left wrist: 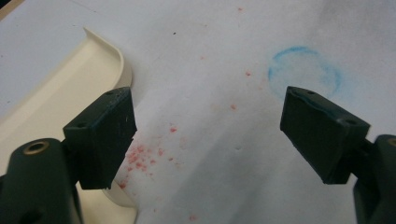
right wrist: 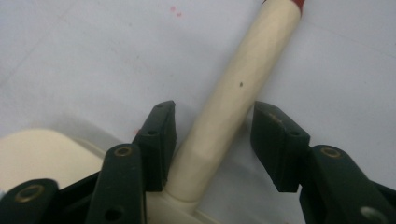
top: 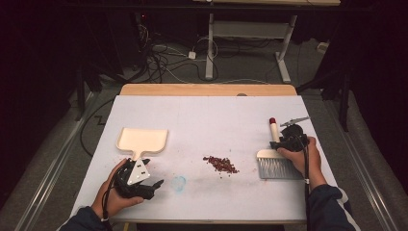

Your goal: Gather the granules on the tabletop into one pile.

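Dustpan (top: 143,139): lying flat on the white table cover (top: 211,115), at the left, handle pointing toward the person.
Left gripper (top: 144,185): hovering just below the dustpan handle, jaws spread wide and gripping nothing; in the left gripper view the pan's edge (left wrist: 100,60) is lying beside the left jaw.
Blue ring mark (left wrist: 304,70): sitting ahead of the right jaw.
Red crumbs (top: 221,164): lying piled mid-table, between both tools.
Brush (top: 275,161): lying flat at the right, bristles toward the person.
Right gripper (right wrist: 212,135): straddling the brush handle (right wrist: 243,88), jaws parted; the left jaw looks to be touching it, the right one standing apart.
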A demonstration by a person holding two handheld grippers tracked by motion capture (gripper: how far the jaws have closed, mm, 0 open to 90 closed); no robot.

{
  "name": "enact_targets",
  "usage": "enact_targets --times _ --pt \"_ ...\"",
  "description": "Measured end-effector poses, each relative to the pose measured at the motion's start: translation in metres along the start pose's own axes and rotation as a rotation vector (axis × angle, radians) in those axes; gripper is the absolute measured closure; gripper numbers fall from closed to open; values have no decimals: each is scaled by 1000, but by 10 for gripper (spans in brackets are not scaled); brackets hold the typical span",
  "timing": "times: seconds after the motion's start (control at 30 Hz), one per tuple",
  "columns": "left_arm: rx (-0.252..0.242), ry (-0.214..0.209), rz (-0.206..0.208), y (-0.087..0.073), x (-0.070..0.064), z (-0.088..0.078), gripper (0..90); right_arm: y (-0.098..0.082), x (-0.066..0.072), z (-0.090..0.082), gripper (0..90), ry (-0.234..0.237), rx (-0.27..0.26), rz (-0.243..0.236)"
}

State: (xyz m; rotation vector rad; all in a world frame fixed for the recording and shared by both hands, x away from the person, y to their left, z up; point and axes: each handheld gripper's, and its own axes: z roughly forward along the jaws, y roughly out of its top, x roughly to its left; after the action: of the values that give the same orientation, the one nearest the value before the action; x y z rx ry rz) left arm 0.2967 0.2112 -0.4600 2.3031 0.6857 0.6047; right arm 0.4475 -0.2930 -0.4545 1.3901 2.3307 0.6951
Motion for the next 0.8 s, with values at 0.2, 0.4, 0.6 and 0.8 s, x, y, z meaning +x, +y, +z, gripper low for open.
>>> enact_targets --times 0.2,0.4,0.6,0.8 --pt "6 3 6 0 0 0 173 1 1 1 514 -14 -7 2" --pt "3 9 1 0 0 0 173 2 5 -8 429 0 -74 -15" --pt "1 14 3 0 0 -2 172 4 20 -38 365 6 -254 -90" --pt "2 12 -1 0 -1 -2 171 2 32 -64 283 -2 -408 -103"
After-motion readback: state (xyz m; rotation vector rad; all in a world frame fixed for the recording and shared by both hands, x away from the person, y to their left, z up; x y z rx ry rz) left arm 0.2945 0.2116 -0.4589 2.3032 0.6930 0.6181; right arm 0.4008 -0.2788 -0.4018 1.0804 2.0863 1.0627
